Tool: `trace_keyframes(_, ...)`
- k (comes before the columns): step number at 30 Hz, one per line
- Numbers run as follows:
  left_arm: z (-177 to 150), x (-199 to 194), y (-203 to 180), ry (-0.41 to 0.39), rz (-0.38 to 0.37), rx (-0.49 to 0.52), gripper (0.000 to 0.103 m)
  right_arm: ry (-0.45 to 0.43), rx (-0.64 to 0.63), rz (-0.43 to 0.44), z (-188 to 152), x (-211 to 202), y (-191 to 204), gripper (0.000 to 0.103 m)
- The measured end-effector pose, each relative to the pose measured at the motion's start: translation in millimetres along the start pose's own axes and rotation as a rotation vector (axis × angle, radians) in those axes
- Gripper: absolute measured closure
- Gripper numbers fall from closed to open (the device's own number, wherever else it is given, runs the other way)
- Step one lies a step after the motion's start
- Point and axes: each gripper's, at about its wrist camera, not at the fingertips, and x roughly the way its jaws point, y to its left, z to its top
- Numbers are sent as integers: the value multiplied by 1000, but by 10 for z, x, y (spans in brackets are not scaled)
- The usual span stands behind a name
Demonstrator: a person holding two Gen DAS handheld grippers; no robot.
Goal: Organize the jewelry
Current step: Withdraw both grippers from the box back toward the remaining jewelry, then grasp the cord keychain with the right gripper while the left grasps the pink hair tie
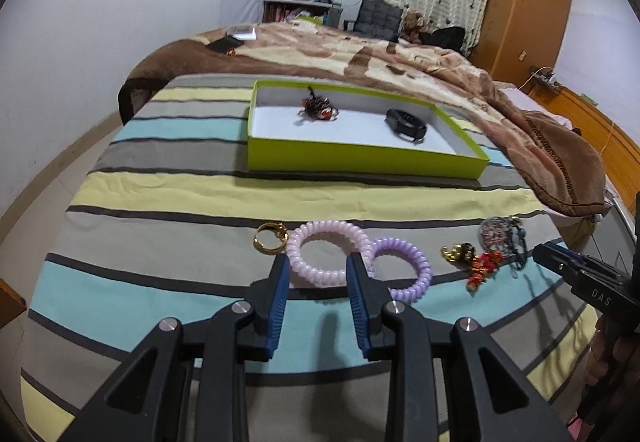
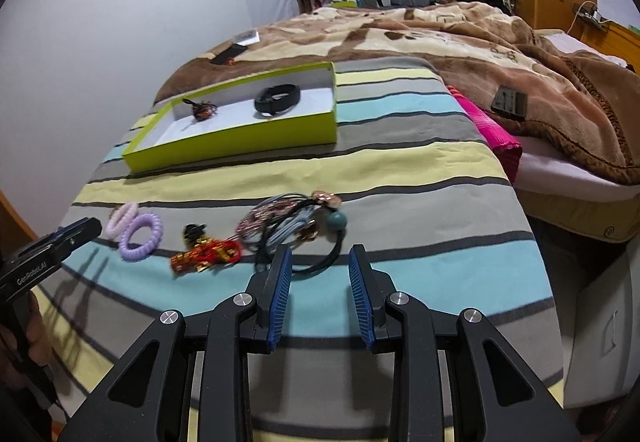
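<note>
**Both tongs spread and empty above the jewelry row**

Left gripper (image 1: pixel 318 262) hangs spread over the pink coil band (image 1: pixel 329 254); right gripper (image 2: pixel 320 256), likewise spread, nears the dark hair tie (image 2: pixel 320 262). Both look light, springy; pinch across one strand. Green box (image 1: pixel 360 158) waits beyond.

A shallow box (image 1: pixel 360 158) sat on the bed (image 1: pixel 200 194), farther from the cameras than a row of loose pieces. In the box a beaded piece (image 1: pixel 318 108) lay left of a wristband (image 1: pixel 406 125). In the near row, left to right, lay a ring (image 1: pixel 271 238), two touching coil hair ties (image 1: pixel 328 254), a tasselled charm (image 1: pixel 478 266) and a tangle of pendants and cords (image 2: pixel 292 222).
</note>
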Motion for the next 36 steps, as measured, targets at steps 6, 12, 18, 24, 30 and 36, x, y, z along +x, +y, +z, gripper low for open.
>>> trace_keyframes(6,35,133,-14,51,12,-5,73,58,-8,-16,68,183,-30,73)
trace_keyframes(12,75,241,-3,92,45,-15,73,75,-44,-46,131,272,25,73)
trace_keyframes(18,75,276,-78,98,88,23,88,80,-72,-87,153,299,54,90)
trace_keyframes(24,58,229,-37,91,64,20,93,69,-57,-78,144,258,31,90)
trace_keyframes(30,36,68,-40,46,32,27,93,33,-26,-52,102,144,-18,90)
trace_keyframes(36,25,-122,-55,4,13,30,93,-1,-6,-40,74,-9,-39,90)
